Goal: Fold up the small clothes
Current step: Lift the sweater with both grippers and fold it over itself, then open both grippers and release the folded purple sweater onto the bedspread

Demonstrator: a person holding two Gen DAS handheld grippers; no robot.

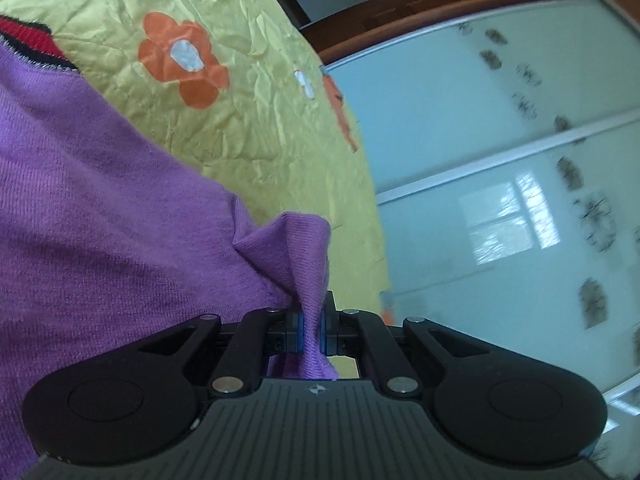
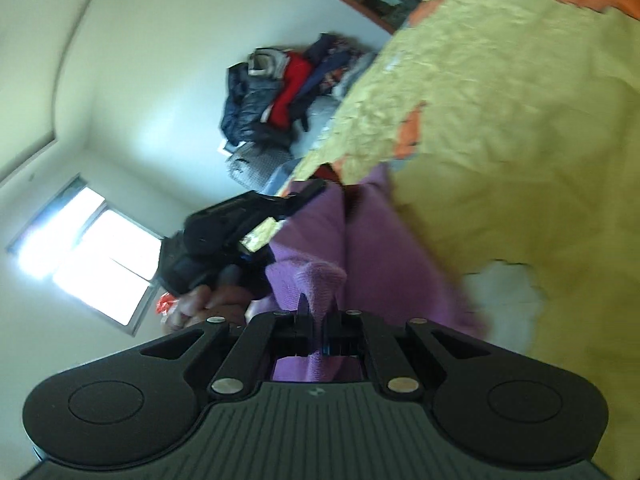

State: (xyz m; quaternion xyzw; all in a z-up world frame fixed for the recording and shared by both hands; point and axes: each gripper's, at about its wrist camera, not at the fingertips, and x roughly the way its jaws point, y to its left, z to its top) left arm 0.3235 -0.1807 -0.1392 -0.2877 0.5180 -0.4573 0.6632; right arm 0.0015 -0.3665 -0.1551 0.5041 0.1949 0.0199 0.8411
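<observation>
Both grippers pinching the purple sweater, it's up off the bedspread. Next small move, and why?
Probably carry both pinched edges together across and lower them onto the yellow bedspread to lay the fold. The left gripper and right gripper are each shut on a bunch of the purple sweater, which hangs lifted between them; its red-and-black trim lies farther off, toward the likely fold target.

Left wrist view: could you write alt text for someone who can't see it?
A black left gripper pinches a bunched corner of a purple sweater, which drapes over a wrinkled yellow bedspread printed with orange flowers. Pale sliding doors stand behind.
</observation>
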